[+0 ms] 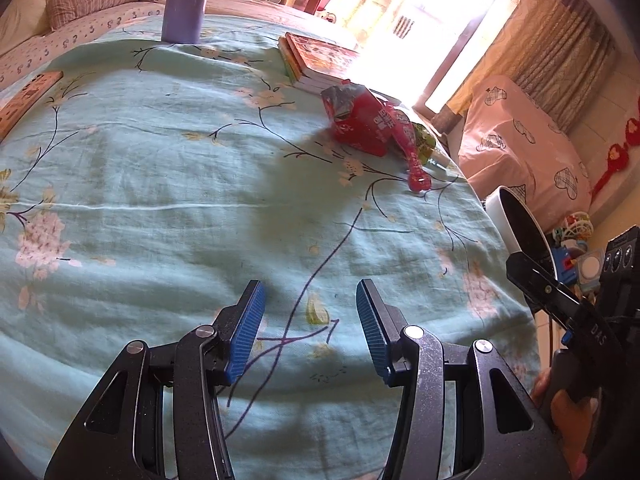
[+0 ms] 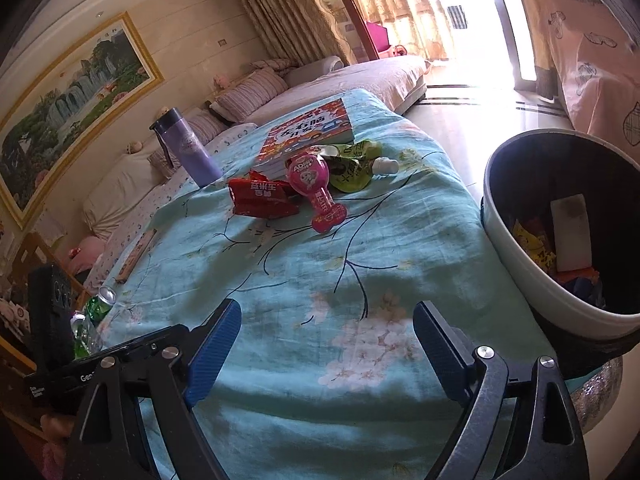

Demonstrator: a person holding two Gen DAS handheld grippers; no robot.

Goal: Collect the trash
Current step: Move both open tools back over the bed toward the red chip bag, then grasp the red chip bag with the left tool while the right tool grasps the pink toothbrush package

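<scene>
Left tongs (image 1: 310, 328) released, blue pads (image 1: 248, 332) parted with nothing between, poised over bare teal floral cloth (image 1: 160, 200) covering the table. Right tongs (image 2: 326, 350) also released, spread wider, likewise nothing between them, over the near end of the same cloth. Trash clustered toward far right part of the table: red crumpled wrapper (image 2: 262, 198) lying just left of a pink lollipop-shaped packet (image 2: 316, 184), the two touching or nearly so; green pouch with white cap (image 2: 354, 164) just right of the pink packet, partly under its round head. From the left wrist view, same red wrapper (image 1: 358, 120) and pink packet (image 1: 410, 152) sit well ahead and right of the tongs, green pouch (image 1: 424, 142) mostly hidden behind them. Stack of books (image 2: 310, 132) directly behind the trash, touching or close to it. Purple bottle (image 2: 188, 148) upright at far left edge of the cloth. Flat wooden board (image 2: 136, 254) at left edge. Green can (image 2: 98, 306) near left corner beside the other tool's body. White bin with dark liner (image 2: 516, 248) standing just off the table's right side, already holding yellow, orange and white scraps. Sofa with striped cushions (image 2: 248, 92) beyond; framed landscape painting (image 2: 68, 108) on the wall.
</scene>
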